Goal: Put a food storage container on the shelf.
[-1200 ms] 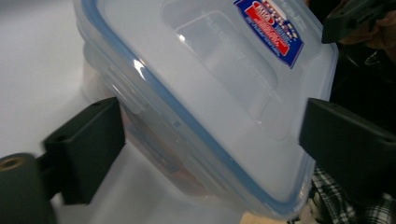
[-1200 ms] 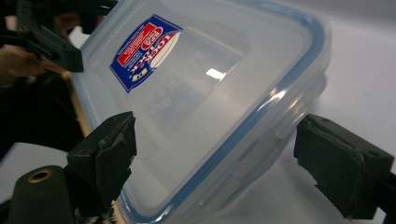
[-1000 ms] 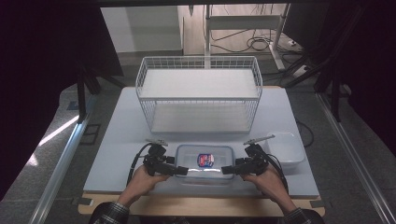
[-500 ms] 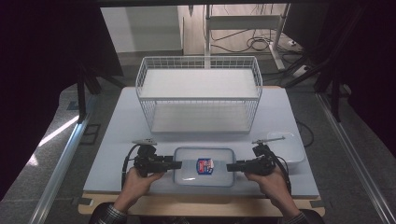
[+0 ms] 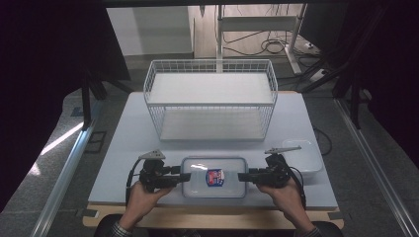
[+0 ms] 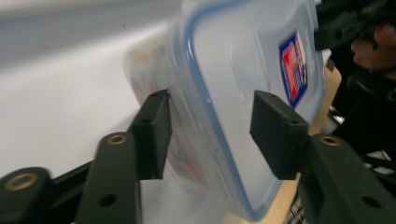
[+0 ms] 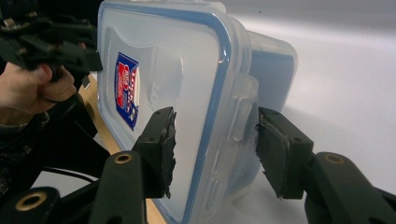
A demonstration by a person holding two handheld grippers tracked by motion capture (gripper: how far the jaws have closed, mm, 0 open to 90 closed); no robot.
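grippers, left (image 5: 186, 177) & right (image 5: 242, 176), are both clamping ends of clear rectangular plastic container w/ blue-sealed lid (image 5: 214, 176); grasp done, moving it to white wire basket (image 5: 210, 98) prob left.

Room's pretty dim around the edges, almost black at both sides, while the white table (image 5: 148, 138) is evenly lit from above. A bright streak hits the floor far left of the left gripper (image 5: 184, 178). Close-up views are soft: the container lid (image 6: 243, 70) blurs, glare washes out beyond the jaws.
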